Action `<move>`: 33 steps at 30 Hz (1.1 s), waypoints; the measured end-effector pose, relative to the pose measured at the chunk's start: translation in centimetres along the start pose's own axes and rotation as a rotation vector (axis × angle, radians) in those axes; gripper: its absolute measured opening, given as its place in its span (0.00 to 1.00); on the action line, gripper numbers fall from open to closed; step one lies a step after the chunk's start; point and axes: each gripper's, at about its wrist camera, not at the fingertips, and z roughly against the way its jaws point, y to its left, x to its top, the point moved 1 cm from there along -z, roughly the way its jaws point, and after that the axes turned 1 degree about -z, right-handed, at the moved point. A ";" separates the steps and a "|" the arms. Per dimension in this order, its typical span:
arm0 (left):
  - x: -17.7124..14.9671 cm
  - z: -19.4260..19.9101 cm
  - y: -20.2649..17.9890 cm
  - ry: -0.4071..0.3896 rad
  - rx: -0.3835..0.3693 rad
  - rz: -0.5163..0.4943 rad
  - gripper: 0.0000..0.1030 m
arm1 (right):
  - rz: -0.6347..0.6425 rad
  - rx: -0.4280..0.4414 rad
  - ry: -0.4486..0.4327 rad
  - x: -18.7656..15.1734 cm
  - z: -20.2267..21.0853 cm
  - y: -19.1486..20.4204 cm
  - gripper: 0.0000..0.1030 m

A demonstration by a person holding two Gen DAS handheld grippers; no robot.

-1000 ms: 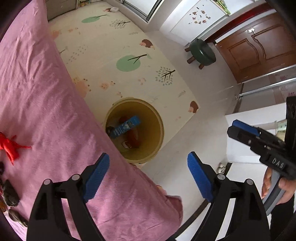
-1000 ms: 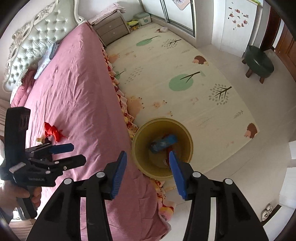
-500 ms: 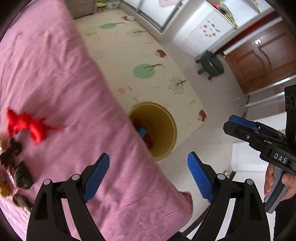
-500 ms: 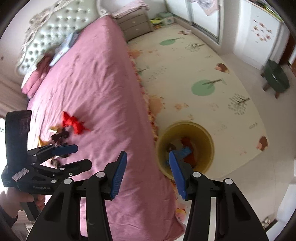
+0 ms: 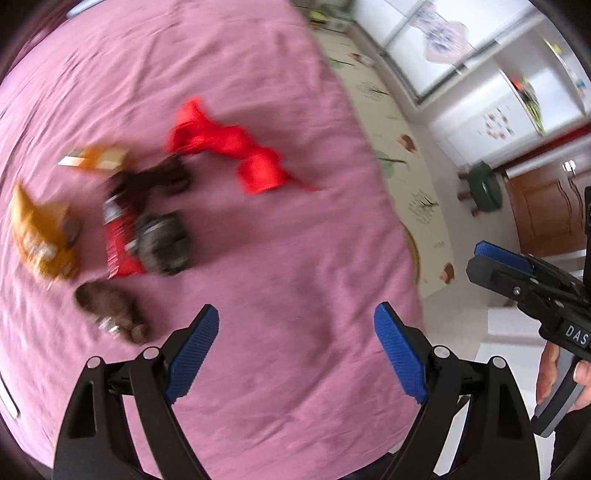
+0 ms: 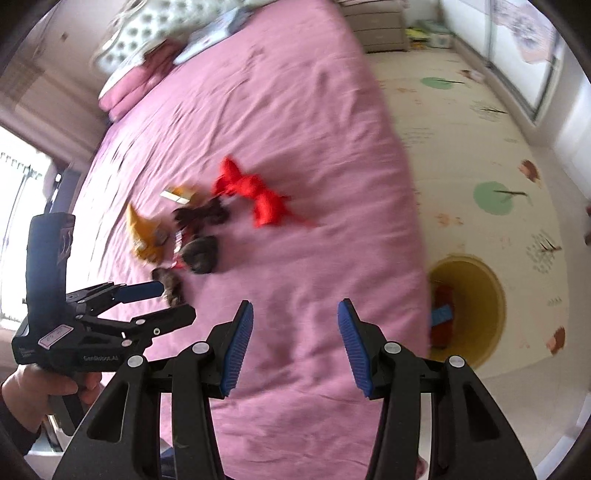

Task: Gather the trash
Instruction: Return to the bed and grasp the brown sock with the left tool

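Trash lies in a cluster on the pink bed: a red crumpled wrapper, orange snack bags, a red packet and dark crumpled pieces. In the right wrist view the red wrapper and the pile sit mid-bed. The yellow bin stands on the floor by the bed and holds red and blue trash. My left gripper is open and empty above the bed, short of the pile. My right gripper is open and empty over the bed's near part.
A patterned play mat covers the floor right of the bed. A green stool stands near a wooden door. Pillows and a headboard are at the bed's far end. A nightstand is beside it.
Both grippers have swung left from the bin towards the bed. The trash pile is now nearer and central in both views. Both stay open and empty.
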 end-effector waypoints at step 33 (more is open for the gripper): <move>-2.6 -7.6 19.9 0.077 -0.021 0.462 0.84 | 0.191 0.043 0.236 5.8 -18.9 13.8 0.52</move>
